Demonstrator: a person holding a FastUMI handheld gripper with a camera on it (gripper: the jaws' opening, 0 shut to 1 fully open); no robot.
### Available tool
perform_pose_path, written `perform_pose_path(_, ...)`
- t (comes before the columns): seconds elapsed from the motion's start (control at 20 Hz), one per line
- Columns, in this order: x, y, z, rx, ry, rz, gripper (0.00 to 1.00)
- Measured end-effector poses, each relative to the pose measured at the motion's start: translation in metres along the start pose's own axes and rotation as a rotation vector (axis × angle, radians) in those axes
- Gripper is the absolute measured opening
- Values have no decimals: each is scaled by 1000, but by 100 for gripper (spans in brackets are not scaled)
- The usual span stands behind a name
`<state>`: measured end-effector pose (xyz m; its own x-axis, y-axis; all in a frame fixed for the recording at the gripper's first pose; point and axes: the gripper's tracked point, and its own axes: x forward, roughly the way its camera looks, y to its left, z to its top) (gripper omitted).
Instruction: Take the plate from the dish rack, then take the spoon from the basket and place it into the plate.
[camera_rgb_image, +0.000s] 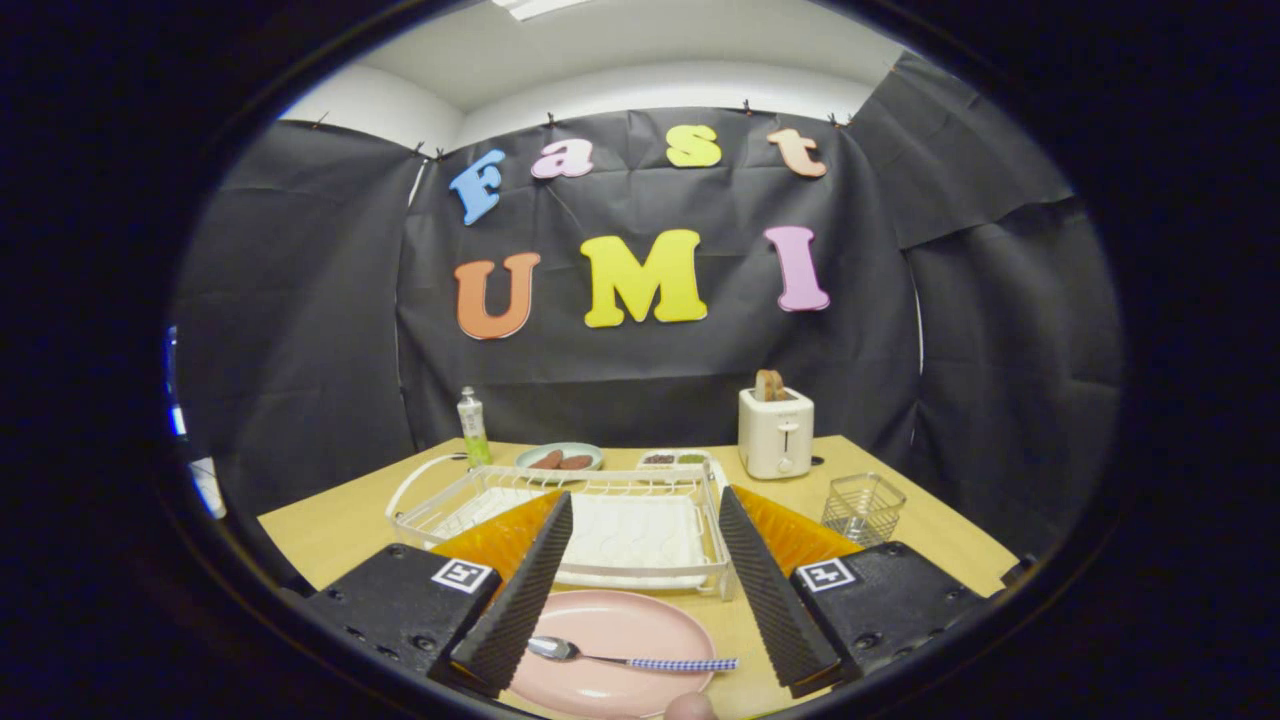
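A pink plate (615, 625) lies flat on the wooden table (340, 520), between and below my two fingers. On it rests a metal spoon (620, 657) with a blue-checked handle, its bowl near the left finger and its handle pointing toward the right finger. My gripper (645, 585) is open above the plate, its fingers wide apart and touching nothing. Just beyond the fingers stands the white wire dish rack (560, 520) over a white tray. The wire basket (863, 506) sits to the right of the rack.
A white toaster (776, 432) with a slice of bread stands at the back right. Behind the rack are a green bottle (472, 425), a small plate with sausages (558, 458) and a small dish of food (673, 459). A fingertip (690, 706) shows at the plate's near edge.
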<state>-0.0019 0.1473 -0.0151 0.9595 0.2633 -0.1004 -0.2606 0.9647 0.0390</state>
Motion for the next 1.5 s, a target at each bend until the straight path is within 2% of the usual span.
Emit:
perform_pose_path(0.3, -21, -4, 9, -87, -107, -81, 100)
perform_pose_path(0.6, -34, 16, 6, -82, -147, -60, 100)
perform_pose_path(1.0, -28, 22, -10, -19, -109, -35, 100)
perform_pose_path(1.5, -30, 14, -5, -7, -123, -59, 100)
